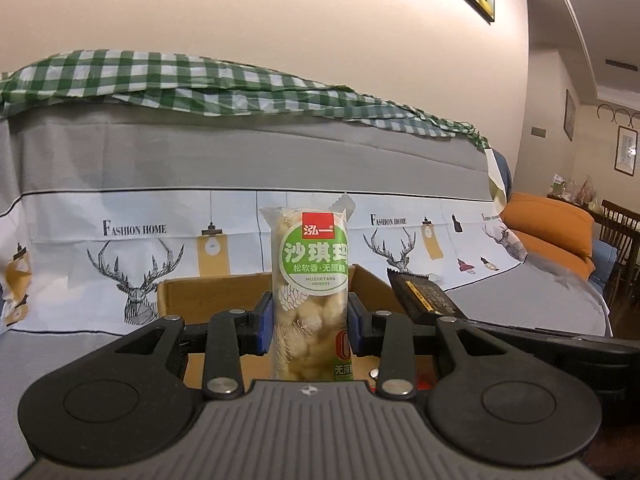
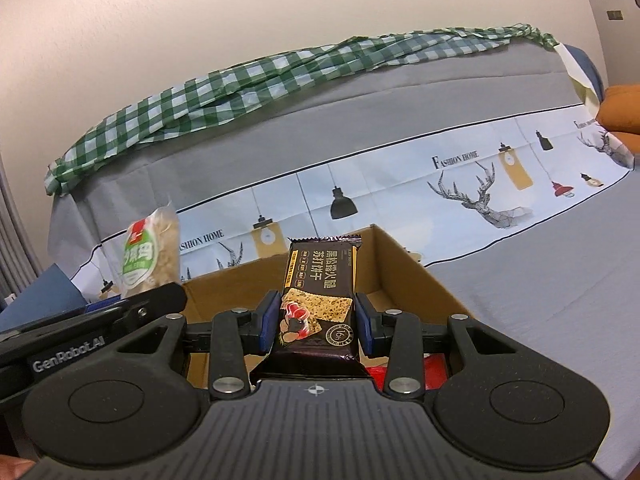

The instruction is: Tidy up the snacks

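My left gripper (image 1: pixel 309 322) is shut on a clear sachima snack pack (image 1: pixel 310 292) with a green label, held upright above an open cardboard box (image 1: pixel 208 292). My right gripper (image 2: pixel 316 322) is shut on a dark soda cracker packet (image 2: pixel 320 292), held upright over the same box (image 2: pixel 404 272). The cracker packet also shows at the right of the left wrist view (image 1: pixel 424 296). The sachima pack shows at the left of the right wrist view (image 2: pixel 148 256). A red item (image 2: pixel 434 368) lies low in the box, mostly hidden.
The box sits on a sofa with a grey cover (image 1: pixel 240 152) printed with deer and lamps. A green checked cloth (image 1: pixel 180 80) lies along the sofa back. Orange cushions (image 1: pixel 552 224) lie at the right; a wooden chair (image 1: pixel 618 232) stands beyond.
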The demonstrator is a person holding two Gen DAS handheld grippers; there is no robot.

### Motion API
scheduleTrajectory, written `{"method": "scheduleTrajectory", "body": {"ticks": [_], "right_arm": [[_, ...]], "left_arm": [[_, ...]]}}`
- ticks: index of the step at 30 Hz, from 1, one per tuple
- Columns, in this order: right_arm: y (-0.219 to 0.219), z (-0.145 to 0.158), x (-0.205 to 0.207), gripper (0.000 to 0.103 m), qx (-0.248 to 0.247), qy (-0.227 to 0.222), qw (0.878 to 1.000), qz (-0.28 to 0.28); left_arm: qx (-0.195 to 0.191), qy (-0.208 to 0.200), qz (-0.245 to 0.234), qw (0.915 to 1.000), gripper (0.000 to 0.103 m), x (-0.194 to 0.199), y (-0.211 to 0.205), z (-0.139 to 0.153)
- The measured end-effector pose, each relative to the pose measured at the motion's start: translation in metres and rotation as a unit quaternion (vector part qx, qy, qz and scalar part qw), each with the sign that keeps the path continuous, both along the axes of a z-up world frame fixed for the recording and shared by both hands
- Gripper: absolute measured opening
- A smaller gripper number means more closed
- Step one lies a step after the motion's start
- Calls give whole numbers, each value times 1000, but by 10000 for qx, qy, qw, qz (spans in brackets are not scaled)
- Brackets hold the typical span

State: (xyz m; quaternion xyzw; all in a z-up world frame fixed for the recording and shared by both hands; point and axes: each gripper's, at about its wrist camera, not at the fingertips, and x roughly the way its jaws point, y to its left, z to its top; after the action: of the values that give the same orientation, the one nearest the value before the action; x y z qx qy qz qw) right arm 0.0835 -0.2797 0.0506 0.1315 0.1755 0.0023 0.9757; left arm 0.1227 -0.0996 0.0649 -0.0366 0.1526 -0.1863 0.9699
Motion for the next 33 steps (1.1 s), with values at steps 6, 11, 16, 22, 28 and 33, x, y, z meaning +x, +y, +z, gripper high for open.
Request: {"method": "scheduleTrajectory", "body": {"ticks": [6, 11, 16, 22, 28, 33], "right_arm": [[0, -5, 6, 45, -100, 275, 9996, 67], [1, -6, 8, 71, -240, 407, 9988, -128], [3, -3, 7, 89, -267, 427, 9984, -239], [1, 4, -10, 102, -226, 307, 9986, -374], [-14, 23, -42, 102, -232, 103, 9978, -610], [-32, 33, -77, 102, -419, 152, 9984, -354]], "left_arm": [[-10, 9, -103, 9999, 60, 3, -2, 0], [-66, -85, 26, 9999, 69, -1, 6, 2], [-130, -179, 174, 9996, 87, -9, 14, 3], [-302, -243, 558, 9977, 96, -40, 31, 10], [-264, 9, 844, 9961, 102, -79, 34, 13], [-311, 445, 739, 9958, 102, -113, 28, 10]]}}
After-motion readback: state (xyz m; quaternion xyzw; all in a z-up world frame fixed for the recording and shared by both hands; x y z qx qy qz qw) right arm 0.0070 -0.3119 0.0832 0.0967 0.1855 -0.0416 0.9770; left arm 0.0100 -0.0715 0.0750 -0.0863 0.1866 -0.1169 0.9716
